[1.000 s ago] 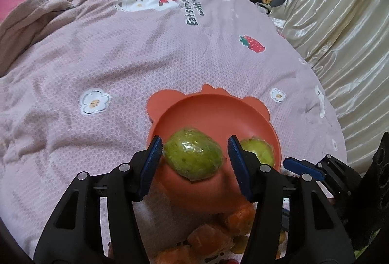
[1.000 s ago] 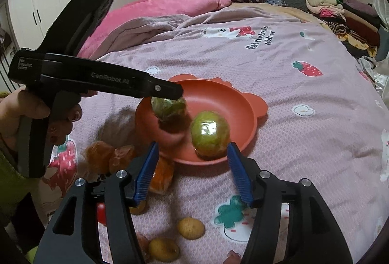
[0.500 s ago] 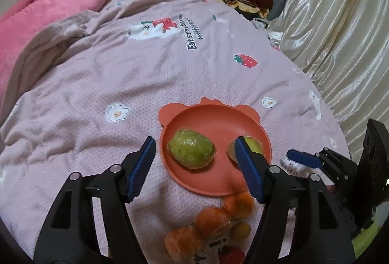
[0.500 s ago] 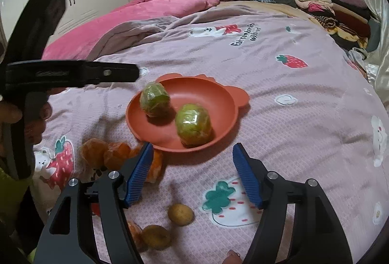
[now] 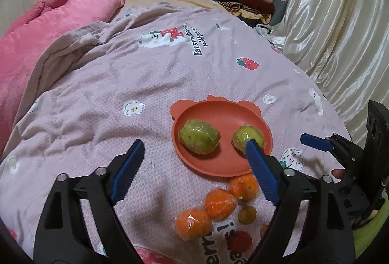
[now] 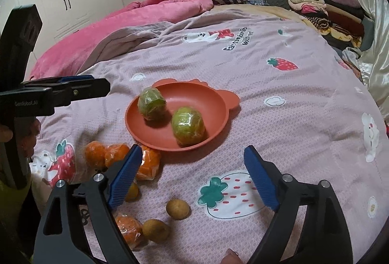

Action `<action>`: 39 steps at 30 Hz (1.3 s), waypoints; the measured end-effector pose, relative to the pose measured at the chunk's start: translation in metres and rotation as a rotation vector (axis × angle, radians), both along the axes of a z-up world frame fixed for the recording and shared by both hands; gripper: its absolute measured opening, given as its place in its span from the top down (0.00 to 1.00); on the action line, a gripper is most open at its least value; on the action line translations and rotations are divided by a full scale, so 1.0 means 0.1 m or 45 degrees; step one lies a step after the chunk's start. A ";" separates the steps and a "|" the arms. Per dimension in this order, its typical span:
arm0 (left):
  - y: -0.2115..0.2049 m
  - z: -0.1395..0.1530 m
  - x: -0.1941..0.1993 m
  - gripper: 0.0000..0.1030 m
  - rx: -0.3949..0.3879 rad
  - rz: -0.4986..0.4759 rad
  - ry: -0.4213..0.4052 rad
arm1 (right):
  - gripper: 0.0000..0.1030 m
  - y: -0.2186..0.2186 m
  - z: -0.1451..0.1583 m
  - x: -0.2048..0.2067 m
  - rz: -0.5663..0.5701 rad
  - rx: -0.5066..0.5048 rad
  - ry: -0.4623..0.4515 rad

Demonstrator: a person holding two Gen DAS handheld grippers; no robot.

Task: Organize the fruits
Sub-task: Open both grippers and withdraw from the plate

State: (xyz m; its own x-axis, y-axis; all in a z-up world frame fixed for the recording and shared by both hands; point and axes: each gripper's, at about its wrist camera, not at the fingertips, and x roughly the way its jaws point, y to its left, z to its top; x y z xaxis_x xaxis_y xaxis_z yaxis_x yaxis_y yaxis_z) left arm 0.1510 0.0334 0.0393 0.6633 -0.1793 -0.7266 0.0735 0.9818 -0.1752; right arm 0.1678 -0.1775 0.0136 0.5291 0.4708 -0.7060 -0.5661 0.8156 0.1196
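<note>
- Release is the change: a second ago each gripper sat close around a wrapped green fruit over the plate; now both have let go and the left one has drawn back.
- Left gripper (image 5: 194, 162): jaws opening, nothing between them but bedspread (image 5: 170, 64) and the plate's near rim. Empty.
- Right gripper (image 6: 192, 171): jaws opening too, with only bedspread between the pads. Empty.
- Green fruits: the oval one (image 5: 198, 137) lies at about 9 o'clock on the orange plate (image 5: 214, 108), the rounder one (image 5: 248, 138) at about 3 o'clock, partly behind the left gripper's right pad. They lie apart, both inside the rim.
- Meaning for the task: two fruits look placed and settled, and the greens appear sorted onto the plate.
- Remaining loose fruit: wrapped oranges (image 5: 220, 203) lie on the bedspread just off the plate at 6 o'clock in the left wrist view, touching one another. Small brownish fruits (image 6: 177, 209) sit nearer the right gripper, at its 6 o'clock.
- Likely next: with both grippers free, the oranges are the nearest pick. Their slick wrap and the soft bedding could let them roll or slip.
</note>
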 end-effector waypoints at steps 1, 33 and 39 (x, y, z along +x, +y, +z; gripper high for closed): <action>0.00 0.01 -0.02 0.20 0.001 0.001 -0.007 | 0.16 0.00 0.00 0.00 0.000 0.002 0.001; 0.04 -0.03 -0.58 0.10 0.026 0.030 0.007 | 0.08 -0.08 0.14 -0.38 0.010 -0.031 -0.030; 0.08 -0.12 -0.69 0.09 0.043 0.040 0.042 | 0.08 -0.08 0.15 -0.46 0.008 -0.041 -0.029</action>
State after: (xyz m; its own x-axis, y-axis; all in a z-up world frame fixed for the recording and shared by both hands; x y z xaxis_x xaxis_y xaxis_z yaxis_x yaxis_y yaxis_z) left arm 0.0816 0.0413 0.0271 0.6440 -0.1337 -0.7533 0.0370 0.9889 -0.1438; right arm 0.1215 -0.1853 0.0285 0.5425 0.4515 -0.7084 -0.5737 0.8151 0.0802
